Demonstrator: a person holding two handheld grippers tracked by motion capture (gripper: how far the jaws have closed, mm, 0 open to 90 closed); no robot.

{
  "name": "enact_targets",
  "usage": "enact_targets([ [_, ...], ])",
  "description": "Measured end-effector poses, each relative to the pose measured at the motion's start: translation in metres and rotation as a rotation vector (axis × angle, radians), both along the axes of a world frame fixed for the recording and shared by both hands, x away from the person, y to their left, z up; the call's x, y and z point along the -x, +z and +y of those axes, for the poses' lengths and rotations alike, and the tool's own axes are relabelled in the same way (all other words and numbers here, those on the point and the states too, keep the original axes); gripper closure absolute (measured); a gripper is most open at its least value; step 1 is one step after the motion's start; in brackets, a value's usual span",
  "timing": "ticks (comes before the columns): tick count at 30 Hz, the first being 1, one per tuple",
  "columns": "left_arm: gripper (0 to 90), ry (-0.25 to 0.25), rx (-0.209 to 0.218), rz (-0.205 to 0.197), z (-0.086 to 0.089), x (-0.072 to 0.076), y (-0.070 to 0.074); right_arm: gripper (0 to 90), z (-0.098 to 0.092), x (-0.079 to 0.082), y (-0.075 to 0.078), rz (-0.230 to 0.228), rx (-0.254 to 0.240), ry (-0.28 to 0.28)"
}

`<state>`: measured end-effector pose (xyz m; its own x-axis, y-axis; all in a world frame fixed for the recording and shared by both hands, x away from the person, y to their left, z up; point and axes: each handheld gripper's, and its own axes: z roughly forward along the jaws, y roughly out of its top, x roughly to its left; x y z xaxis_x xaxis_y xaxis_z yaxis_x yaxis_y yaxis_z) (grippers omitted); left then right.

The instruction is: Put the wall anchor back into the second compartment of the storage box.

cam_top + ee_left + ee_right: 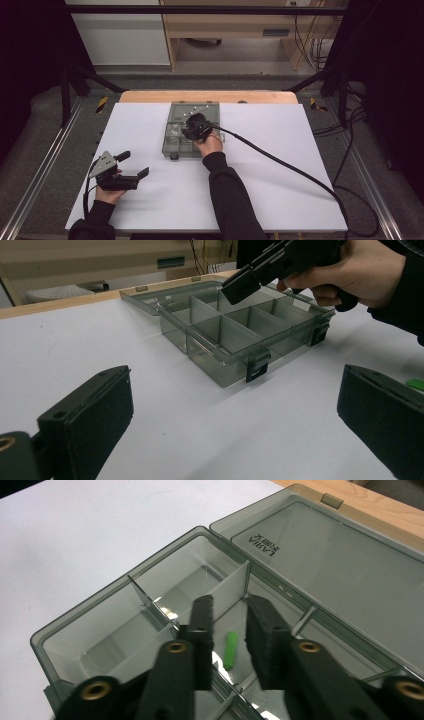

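A smoky clear plastic organiser box (pixel 170 146) with dividers sits open at the table's middle back, its lid (pixel 340 565) laid flat behind it. My right gripper (pixel 193 130) points down into the box. In the right gripper view its jaws (pixel 230 605) stand a little apart over one compartment. A small green stick (pixel 230 650) lies on that compartment's floor between the jaws, with a gap on each side. My left gripper (pixel 135 163) rests at the front left of the table, jaws wide apart and nothing in them (pixel 230 390). It faces the box (pixel 220 347) and the right gripper (pixel 240 285).
The white table top (pixel 280 165) has wide bare room on both sides of the box. The right gripper's black cable (pixel 280 160) trails across the table to the right front. A small green thing (pixel 416 384) lies on the table at the left gripper view's right edge.
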<state>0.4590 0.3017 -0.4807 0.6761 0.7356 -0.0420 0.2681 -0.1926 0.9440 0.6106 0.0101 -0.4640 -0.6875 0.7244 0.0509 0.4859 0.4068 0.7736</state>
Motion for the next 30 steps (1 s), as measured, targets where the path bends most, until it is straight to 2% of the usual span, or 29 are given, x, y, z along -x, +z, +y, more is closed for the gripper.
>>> enact_targets([
  [1,1.3,0.0,0.0,0.0,0.0,0.0,0.0,68.9,0.0,0.0,0.0,0.0,0.0,0.0],
  [2,1.3,0.0,0.0,0.001,0.0,0.0,0.0,61.4,-0.002,0.001,0.003,-0.014,-0.005,0.001],
  [4,1.3,0.001,0.0,0.0,0.0,0.0,0.0,59.4,-0.002,0.002,0.005,-0.018,-0.012,-0.002],
  [5,1.3,0.001,0.001,-0.001,0.0,0.0,0.0,52.0,-0.003,0.003,0.01,-0.018,-0.035,0.004],
  [9,1.3,0.001,0.001,-0.001,0.0,0.0,0.0,45.8,-0.005,0.008,0.016,-0.021,-0.054,0.01],
  [13,1.3,0.0,-0.004,-0.001,0.0,0.0,0.0,38.7,-0.005,0.017,0.021,-0.051,-0.055,0.022],
  [14,1.3,0.0,-0.003,-0.002,0.0,0.0,0.0,33.7,-0.006,0.022,0.023,-0.068,-0.061,0.022],
  [18,1.3,0.002,-0.001,-0.001,0.0,0.0,0.0,27.0,-0.011,0.032,0.029,-0.09,-0.093,0.021],
  [19,1.3,0.002,-0.001,-0.001,0.0,0.0,0.0,27.0,-0.011,0.032,0.029,-0.09,-0.093,0.021],
  [20,1.3,0.001,-0.005,-0.001,0.0,0.001,0.0,22.2,-0.013,0.038,0.032,-0.103,-0.093,0.014],
  [24,1.3,0.002,-0.003,0.0,0.0,0.0,0.0,15.9,-0.018,0.048,0.037,-0.132,-0.089,0.005],
  [27,1.3,0.003,-0.003,0.001,0.0,0.0,0.0,7.2,-0.025,0.059,0.043,-0.157,-0.063,-0.018],
  [28,1.3,0.003,-0.004,0.001,0.0,0.0,0.0,7.3,-0.027,0.063,0.044,-0.158,-0.063,-0.021],
  [30,1.3,0.002,-0.007,0.0,0.0,0.0,0.0,14.1,-0.033,0.07,0.045,-0.169,-0.07,-0.006],
])
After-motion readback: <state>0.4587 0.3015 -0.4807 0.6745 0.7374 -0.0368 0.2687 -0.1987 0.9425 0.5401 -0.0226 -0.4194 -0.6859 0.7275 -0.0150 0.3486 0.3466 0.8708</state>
